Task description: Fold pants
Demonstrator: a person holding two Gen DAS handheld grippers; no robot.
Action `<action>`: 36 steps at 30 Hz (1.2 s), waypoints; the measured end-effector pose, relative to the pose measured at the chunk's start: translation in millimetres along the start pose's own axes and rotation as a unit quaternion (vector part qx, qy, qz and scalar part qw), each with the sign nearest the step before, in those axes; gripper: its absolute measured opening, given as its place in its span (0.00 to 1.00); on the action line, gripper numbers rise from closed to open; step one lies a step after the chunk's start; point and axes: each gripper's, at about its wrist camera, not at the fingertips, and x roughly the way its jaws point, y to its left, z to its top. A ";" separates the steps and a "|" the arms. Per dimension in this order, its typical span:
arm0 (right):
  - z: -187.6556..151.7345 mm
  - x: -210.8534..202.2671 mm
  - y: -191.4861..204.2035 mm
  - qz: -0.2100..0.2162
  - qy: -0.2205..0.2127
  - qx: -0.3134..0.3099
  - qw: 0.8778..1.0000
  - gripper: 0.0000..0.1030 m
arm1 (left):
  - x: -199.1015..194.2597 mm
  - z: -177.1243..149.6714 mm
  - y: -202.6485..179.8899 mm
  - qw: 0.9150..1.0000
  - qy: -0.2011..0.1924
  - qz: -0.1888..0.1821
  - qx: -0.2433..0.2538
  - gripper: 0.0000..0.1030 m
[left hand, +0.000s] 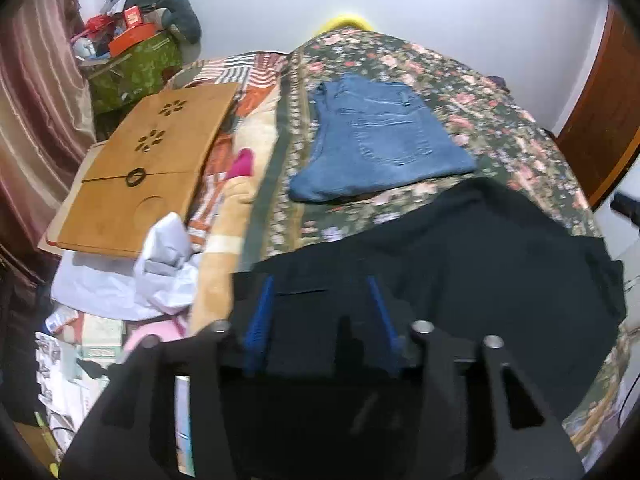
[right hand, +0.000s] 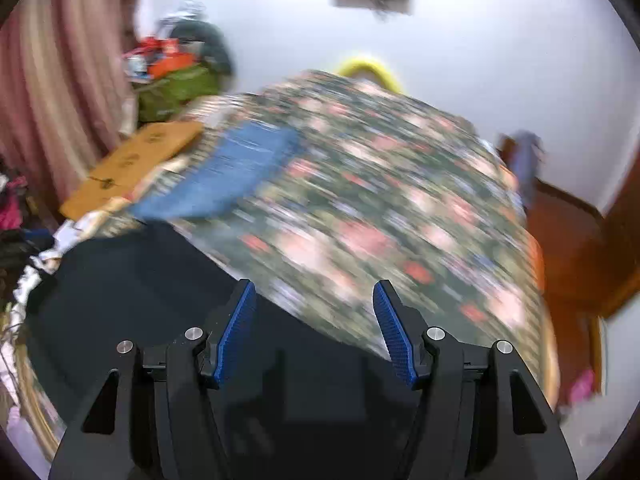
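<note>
Dark navy pants (left hand: 460,256) lie spread on the near part of the floral bedspread (left hand: 500,120). They also show in the right wrist view (right hand: 132,280), which is motion-blurred. My left gripper (left hand: 320,284) is open just above the pants' near edge, its blue pads (left hand: 258,320) apart over the dark cloth. My right gripper (right hand: 314,286) is open and empty, with its blue pads (right hand: 236,332) wide apart above the pants' right edge. A folded pair of blue jeans (left hand: 380,136) lies farther up the bed; it shows in the right wrist view too (right hand: 232,172).
A wooden lap desk (left hand: 144,168) lies at the bed's left side, with white plastic bags (left hand: 160,264) and papers near it. A green box piled with clutter (left hand: 132,64) stands at the far left by the curtain. A wooden door (left hand: 600,120) is at right.
</note>
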 end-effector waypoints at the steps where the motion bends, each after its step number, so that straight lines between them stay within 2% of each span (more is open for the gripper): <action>1: -9.2 -6.0 -16.9 -0.017 0.002 0.012 1.000 0.56 | -0.2 2.8 -10.7 1.000 0.001 -0.003 0.006 0.52; 4: -34.4 -18.3 -63.8 -0.065 0.010 0.046 0.997 0.56 | 0.2 9.2 -40.6 1.000 0.002 -0.003 0.027 0.54; 6: -47.8 -23.1 -90.6 -0.081 0.013 0.073 0.994 0.56 | 2.3 12.6 -63.1 0.999 0.003 -0.011 0.036 0.59; 9: -69.1 -17.2 -123.6 -0.089 0.023 0.113 0.989 0.55 | 8.2 13.6 -93.2 0.998 0.011 -0.024 0.052 0.59; 14: -99.1 7.0 -141.8 -0.082 0.057 0.135 0.986 0.55 | 21.6 2.2 -134.2 0.995 0.036 -0.037 0.088 0.59; 18: -115.1 22.4 -154.7 -0.063 0.073 0.154 0.983 0.47 | 32.3 -14.7 -161.9 0.990 0.052 -0.027 0.125 0.60; 20: -120.8 27.3 -159.2 -0.047 0.078 0.163 0.982 0.40 | 31.5 -18.9 -167.2 0.990 0.036 -0.011 0.137 0.63; 24: -123.1 29.7 -165.9 -0.035 0.073 0.179 0.981 0.39 | 32.4 -22.5 -170.4 0.989 0.029 0.001 0.143 0.64; 30: -123.9 35.1 -183.7 -0.003 0.077 0.225 0.971 0.38 | 33.4 -22.6 -166.0 0.991 0.027 0.001 0.132 0.67; 36: -123.3 36.2 -174.0 -0.028 0.072 0.205 0.976 0.20 | 35.4 -23.2 -161.2 0.993 0.028 -0.007 0.111 0.71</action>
